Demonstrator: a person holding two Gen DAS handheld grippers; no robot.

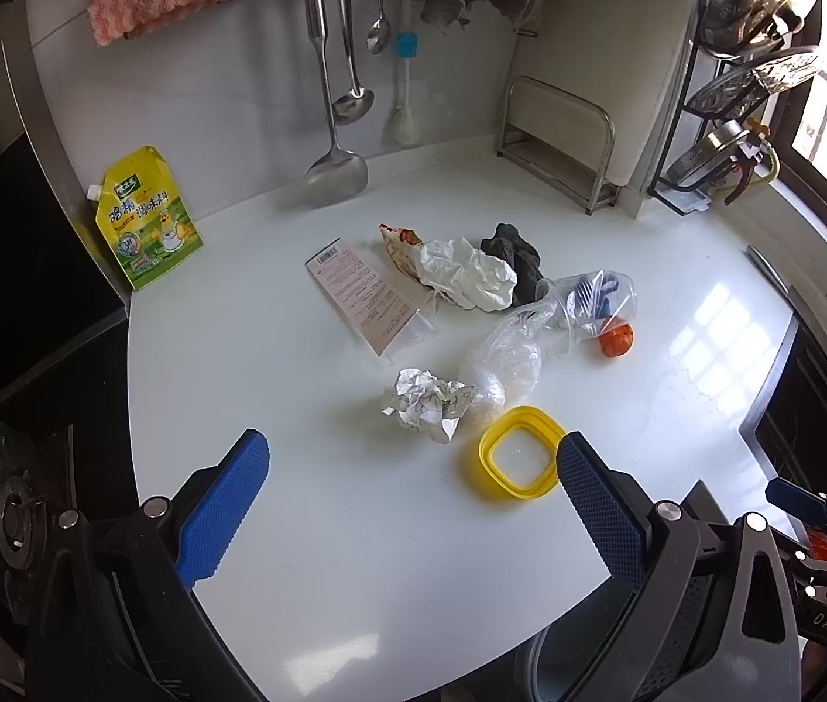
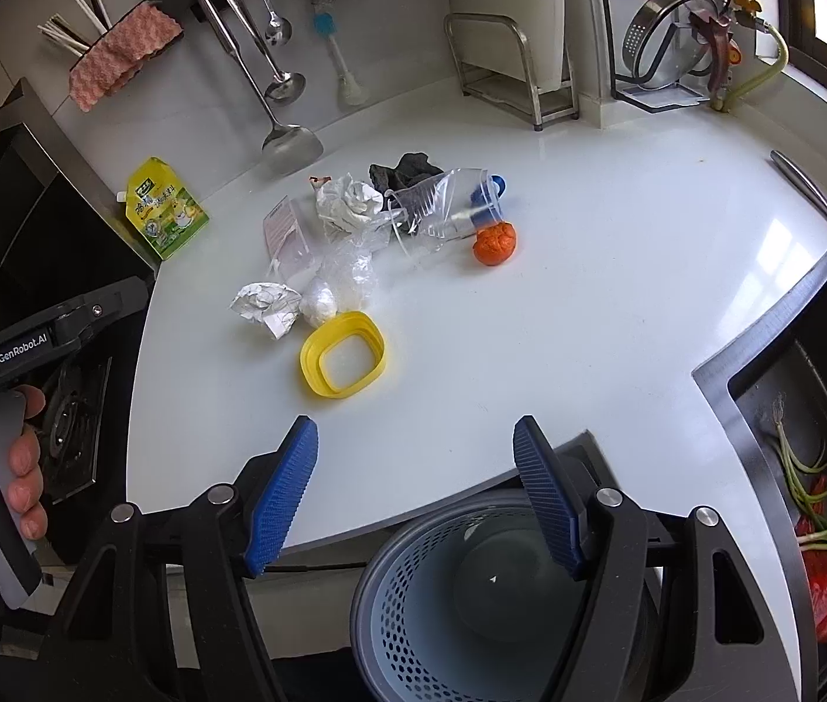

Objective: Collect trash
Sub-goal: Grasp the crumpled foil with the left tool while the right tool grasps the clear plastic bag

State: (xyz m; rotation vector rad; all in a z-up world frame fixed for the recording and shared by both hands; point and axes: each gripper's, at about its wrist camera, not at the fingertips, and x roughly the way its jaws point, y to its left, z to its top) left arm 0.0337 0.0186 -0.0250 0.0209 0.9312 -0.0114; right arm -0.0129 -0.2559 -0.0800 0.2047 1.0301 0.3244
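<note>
Rubbish lies bunched mid-bench (image 1: 296, 526), so we hover our left gripper (image 1: 413, 497) and right gripper (image 2: 416, 491) wide open, empty. Below waits the basket (image 2: 413, 602), within easy dropping reach.

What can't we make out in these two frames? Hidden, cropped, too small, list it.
- Perforated bin: right wrist view, partly covered by the right gripper; bottom edge crops it; left wrist view shows only a sliver.
- Clear plastic cup: both views, a blue item inside, unidentifiable through the plastic.
- Flat paper packet: print too small to read.
- Black crumpled thing: mostly behind the white crumpled paper.
- Sink: cropped by the right edge.
</note>
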